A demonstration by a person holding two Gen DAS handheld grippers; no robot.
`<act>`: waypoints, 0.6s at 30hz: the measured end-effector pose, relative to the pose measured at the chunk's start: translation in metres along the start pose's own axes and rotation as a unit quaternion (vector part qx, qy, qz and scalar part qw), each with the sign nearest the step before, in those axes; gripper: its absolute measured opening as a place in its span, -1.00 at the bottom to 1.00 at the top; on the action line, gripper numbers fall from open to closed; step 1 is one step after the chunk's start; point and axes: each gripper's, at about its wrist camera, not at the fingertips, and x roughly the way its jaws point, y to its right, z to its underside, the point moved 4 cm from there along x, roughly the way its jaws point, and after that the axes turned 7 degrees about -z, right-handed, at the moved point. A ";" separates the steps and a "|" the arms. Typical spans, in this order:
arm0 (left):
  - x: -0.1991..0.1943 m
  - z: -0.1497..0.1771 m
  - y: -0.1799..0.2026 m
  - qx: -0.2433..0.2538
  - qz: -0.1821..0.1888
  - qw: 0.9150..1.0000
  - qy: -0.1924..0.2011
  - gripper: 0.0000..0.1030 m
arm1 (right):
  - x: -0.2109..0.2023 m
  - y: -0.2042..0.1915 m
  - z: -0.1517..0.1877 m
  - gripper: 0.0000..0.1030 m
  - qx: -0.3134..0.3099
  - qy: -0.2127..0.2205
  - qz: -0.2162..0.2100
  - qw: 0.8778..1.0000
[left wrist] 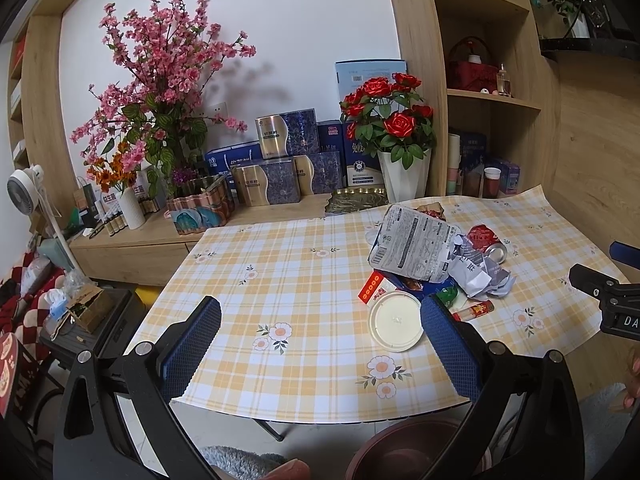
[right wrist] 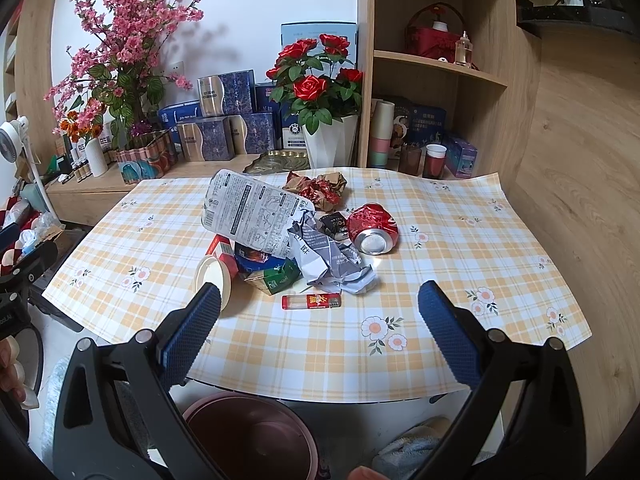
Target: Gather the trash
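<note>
A heap of trash lies on the checked tablecloth [right wrist: 320, 344]: a large printed silver pouch [right wrist: 250, 216], crumpled grey-white paper [right wrist: 332, 256], a crushed red can [right wrist: 372, 230], a crumpled red-brown wrapper [right wrist: 320, 190], a green carton [right wrist: 276, 276], a white round lid [right wrist: 214, 278] and a red lighter [right wrist: 312, 301]. The same pouch [left wrist: 412, 240], lid [left wrist: 396, 320] and can [left wrist: 488, 242] show in the left wrist view. My left gripper [left wrist: 320, 328] hangs open over the table's near edge, left of the heap. My right gripper [right wrist: 320, 320] is open, just short of the lighter. A dark red bin [right wrist: 248, 436] sits on the floor below the table edge.
Behind the table a wooden sideboard [left wrist: 132, 240] carries pink blossoms [left wrist: 160, 72], blue gift boxes [left wrist: 280, 172], a rose pot [left wrist: 400, 148] and a metal leaf dish [left wrist: 356, 200]. Shelves [right wrist: 436, 64] stand at the right. A fan [left wrist: 24, 188] and clutter fill the left floor.
</note>
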 end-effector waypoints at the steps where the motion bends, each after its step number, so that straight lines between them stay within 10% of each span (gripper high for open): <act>1: 0.000 0.001 0.000 0.000 0.000 1.000 0.001 0.90 | 0.000 0.000 0.000 0.89 0.000 0.000 0.000 1.000; 18: 0.001 0.013 0.000 0.001 0.004 1.000 -0.005 0.90 | 0.000 0.001 0.003 0.89 0.002 0.001 0.002 1.000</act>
